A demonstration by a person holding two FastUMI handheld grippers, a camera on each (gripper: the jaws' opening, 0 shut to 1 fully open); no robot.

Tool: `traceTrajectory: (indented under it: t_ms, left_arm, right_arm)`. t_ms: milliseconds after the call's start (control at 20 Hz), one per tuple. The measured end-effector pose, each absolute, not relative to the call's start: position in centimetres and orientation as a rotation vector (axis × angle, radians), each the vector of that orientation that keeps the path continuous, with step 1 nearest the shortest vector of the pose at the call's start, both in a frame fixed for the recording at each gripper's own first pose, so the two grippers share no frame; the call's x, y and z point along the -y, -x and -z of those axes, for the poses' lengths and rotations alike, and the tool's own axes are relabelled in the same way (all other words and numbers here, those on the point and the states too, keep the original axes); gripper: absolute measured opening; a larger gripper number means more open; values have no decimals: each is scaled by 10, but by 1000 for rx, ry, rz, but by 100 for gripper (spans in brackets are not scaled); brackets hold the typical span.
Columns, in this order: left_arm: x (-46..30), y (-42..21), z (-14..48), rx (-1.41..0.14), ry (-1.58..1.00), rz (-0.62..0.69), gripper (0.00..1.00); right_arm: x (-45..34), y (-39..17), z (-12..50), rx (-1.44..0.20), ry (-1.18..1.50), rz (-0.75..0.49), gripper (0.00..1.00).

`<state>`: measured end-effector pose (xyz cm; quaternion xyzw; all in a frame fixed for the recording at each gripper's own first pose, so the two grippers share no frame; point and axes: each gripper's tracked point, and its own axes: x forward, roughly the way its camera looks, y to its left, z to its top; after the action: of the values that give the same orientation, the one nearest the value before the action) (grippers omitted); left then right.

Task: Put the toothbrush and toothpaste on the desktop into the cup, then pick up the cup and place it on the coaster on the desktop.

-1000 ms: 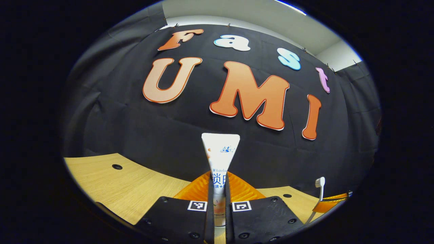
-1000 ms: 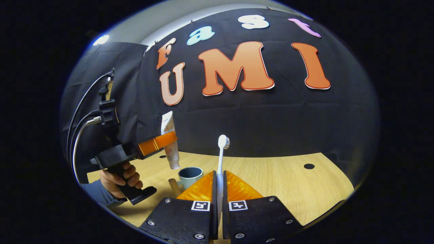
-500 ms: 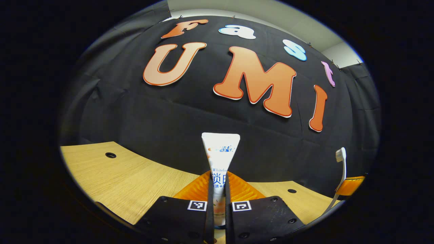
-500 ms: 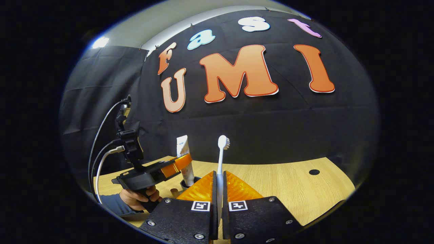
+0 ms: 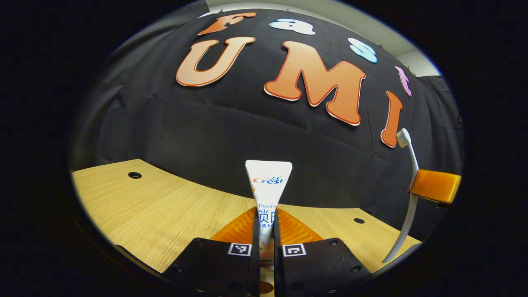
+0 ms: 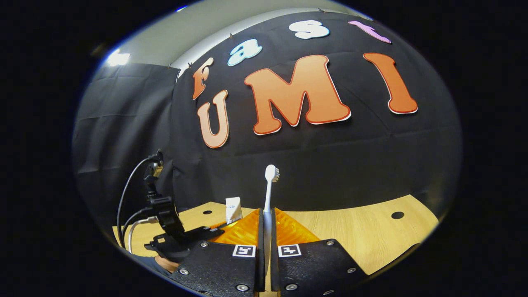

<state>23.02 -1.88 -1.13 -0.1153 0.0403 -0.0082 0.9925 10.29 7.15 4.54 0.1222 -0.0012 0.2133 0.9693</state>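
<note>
My left gripper is shut on a white toothpaste tube, which stands upright with its flat crimped end on top. My right gripper is shut on the handle of a white toothbrush, bristles up. In the left gripper view the toothbrush hangs at the far right, above the wooden table, clamped in the right gripper's finger. In the right gripper view the left gripper sits low at the left with the tube's top sticking up from it. The cup and the tube's lower end are hidden behind my right fingers.
A hand holds the left gripper, with cables rising from its back. The wooden table has small round holes. The black cloth wall closes off the far side.
In the right gripper view the left gripper has gone down and toward my fingers with the toothpaste, and the cup has passed behind them. In the left gripper view the toothbrush has risen.
</note>
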Motion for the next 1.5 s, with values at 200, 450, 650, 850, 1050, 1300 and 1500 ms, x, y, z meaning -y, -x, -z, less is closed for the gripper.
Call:
traceTrajectory:
  t_ms: [200, 450, 650, 850, 1050, 1300, 1500]
  left_arm:
    - [17, -225, 22, -122, 236, 16, 15]
    - [32, -214, 32, -180, 237, 89, 20]
    - [29, -208, 31, -195, 217, 85, 29]
    - [20, -195, 17, -165, 202, 72, 75]
    - [9, -182, -3, -99, 158, 44, 95]
    - [-11, -163, -17, -52, 163, 2, 96]
    - [-32, -154, -24, -16, 147, -52, 96]
  right_arm:
    - [-78, -118, -52, 25, -295, -439, 6]
    - [-82, -130, -53, 50, -354, -443, 5]
    - [-87, -139, -52, 81, -364, -445, 5]
    - [-97, -144, -55, 112, -403, -456, 6]
    - [-106, -148, -62, 165, -405, -470, 6]
    - [-113, -159, -57, 186, -420, -473, 6]
    - [-123, -168, -42, 171, -434, -473, 6]
